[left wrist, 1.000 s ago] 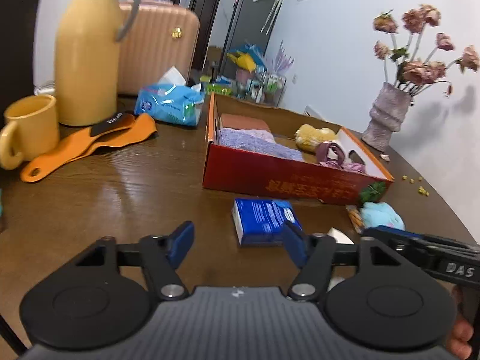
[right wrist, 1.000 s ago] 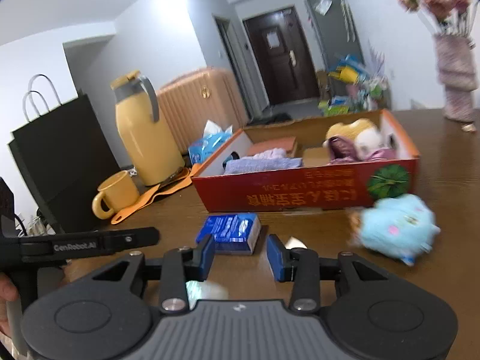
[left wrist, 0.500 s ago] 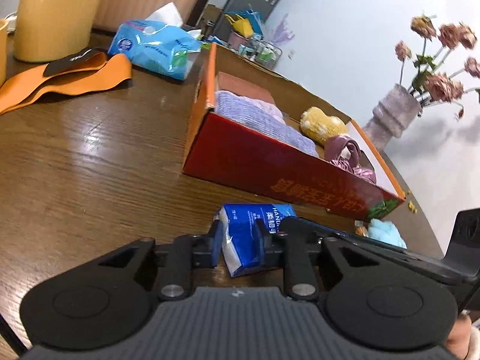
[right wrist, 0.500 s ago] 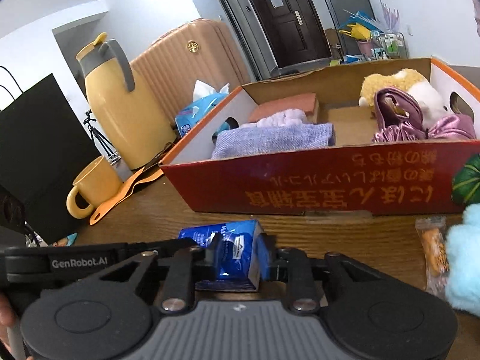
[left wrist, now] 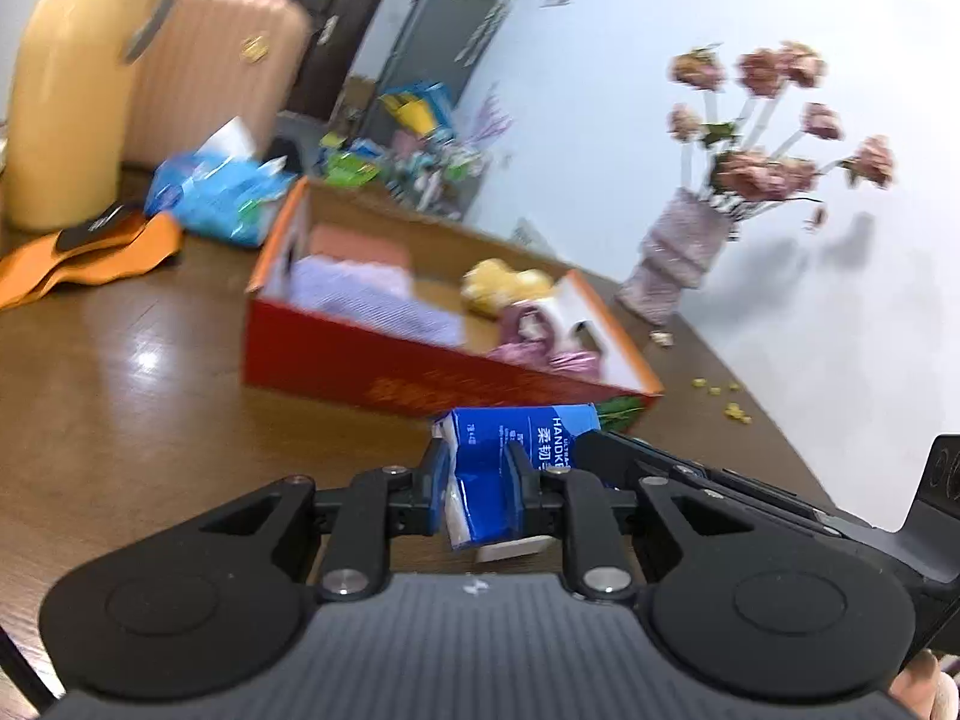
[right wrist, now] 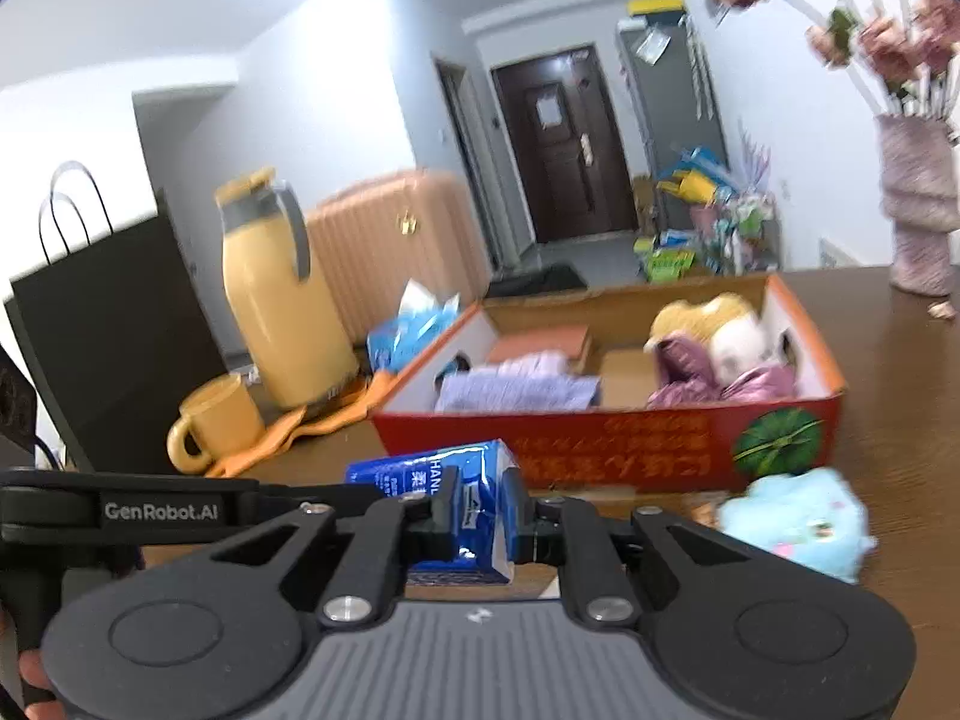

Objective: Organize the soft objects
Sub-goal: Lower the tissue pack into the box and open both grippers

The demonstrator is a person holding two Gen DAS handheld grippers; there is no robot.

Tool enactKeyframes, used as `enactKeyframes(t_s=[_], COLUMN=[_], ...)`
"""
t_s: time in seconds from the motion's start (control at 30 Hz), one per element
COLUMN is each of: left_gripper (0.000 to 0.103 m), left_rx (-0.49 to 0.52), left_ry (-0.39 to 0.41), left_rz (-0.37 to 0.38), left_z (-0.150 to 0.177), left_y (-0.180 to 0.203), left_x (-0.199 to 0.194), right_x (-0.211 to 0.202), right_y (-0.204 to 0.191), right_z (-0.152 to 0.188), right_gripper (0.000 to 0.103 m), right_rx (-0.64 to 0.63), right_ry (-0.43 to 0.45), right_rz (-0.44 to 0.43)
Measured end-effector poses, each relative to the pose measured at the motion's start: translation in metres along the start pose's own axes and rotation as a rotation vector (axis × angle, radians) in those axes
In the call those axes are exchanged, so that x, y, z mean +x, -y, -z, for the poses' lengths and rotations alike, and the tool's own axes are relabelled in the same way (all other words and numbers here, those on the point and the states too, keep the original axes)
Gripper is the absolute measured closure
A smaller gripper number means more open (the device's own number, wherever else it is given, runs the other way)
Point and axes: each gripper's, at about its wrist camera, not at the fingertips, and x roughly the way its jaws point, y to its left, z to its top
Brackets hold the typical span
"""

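Note:
A blue tissue pack (left wrist: 516, 444) (right wrist: 432, 474) hangs just above the table, in front of the red cardboard box (left wrist: 384, 372) (right wrist: 600, 462). My left gripper (left wrist: 477, 480) is shut on one end of the pack. My right gripper (right wrist: 483, 516) is closing tight on the other end, and its pads press into the wrapper. Inside the box lie a folded purple cloth (left wrist: 372, 300), a yellow plush (left wrist: 504, 282) and a pink satin piece (right wrist: 690, 384). A light blue plush (right wrist: 798, 522) sits on the table to the right of my right gripper.
A yellow jug (left wrist: 66, 102), a yellow mug (right wrist: 210, 426), an orange strap (left wrist: 90, 252) and a blue tissue bag (left wrist: 216, 192) crowd the table's left. A vase of dried flowers (left wrist: 678, 258) stands at the far right. A black paper bag (right wrist: 108, 330) and a peach suitcase (left wrist: 216, 72) stand behind.
Both grippers were open with the pack lying on the table ahead of them. They closed on it from two sides and have raised it off the table.

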Motion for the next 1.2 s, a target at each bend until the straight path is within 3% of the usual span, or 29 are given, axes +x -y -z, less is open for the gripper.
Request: enactKeyframes(t_s=[0.17,0.33,0.43,0.6,0.67,0.77,0.8,0.9,0.97,1.03,1.2], left_gripper=[0.083,0.083,0.083,0.084,0.084,0.084,0.084,0.075,0.072,0.069,0.069], left_rx=[0.06,0.084,0.071,-0.014,-0.088,-0.061,-0.055,-0.015,0.0,0.02,0.117], left_ry=[-0.001,-0.007,-0.039,-0.108,-0.161,-0.231,-0.238,-0.233,-0.197,-0.195,-0.171], left_rz=[0.022,0.059,0.066,0.087,0.06,-0.029,-0.067,-0.062,-0.046,-0.024,-0.055], left_z=[-0.011,-0.065,-0.104,-0.151,-0.16,-0.166,-0.167,-0.17,-0.17,-0.169,-0.172], left_y=[0.024,0.022,0.013,-0.031,-0.055,-0.065,-0.066,-0.071,-0.073,-0.072,-0.056], left_x=[0.015,0.064,0.111,0.197,0.234,0.271,0.278,0.283,0.276,0.27,0.246], right_x=[-0.015,0.011,0.051,0.152,0.191,0.251,0.265,0.294,0.302,0.303,0.28], right_y=[0.018,0.04,0.06,0.075,0.08,0.089,0.094,0.104,0.112,0.116,0.112], right_z=[-0.01,-0.053,-0.094,-0.144,-0.154,-0.159,-0.159,-0.153,-0.151,-0.152,-0.164], right_gripper=[0.09,0.09,0.09,0.09,0.09,0.09,0.091,0.092,0.092,0.092,0.089], right_rx=[0.02,0.0,0.02,-0.095,-0.11,-0.131,-0.112,-0.096,-0.049,-0.013,-0.025], right_ry=[0.033,0.054,0.029,-0.05,-0.103,-0.217,-0.261,-0.33,-0.39,-0.385,-0.336], right_rz=[0.037,0.065,0.092,0.207,0.221,0.255,0.243,0.261,0.212,0.203,0.232])
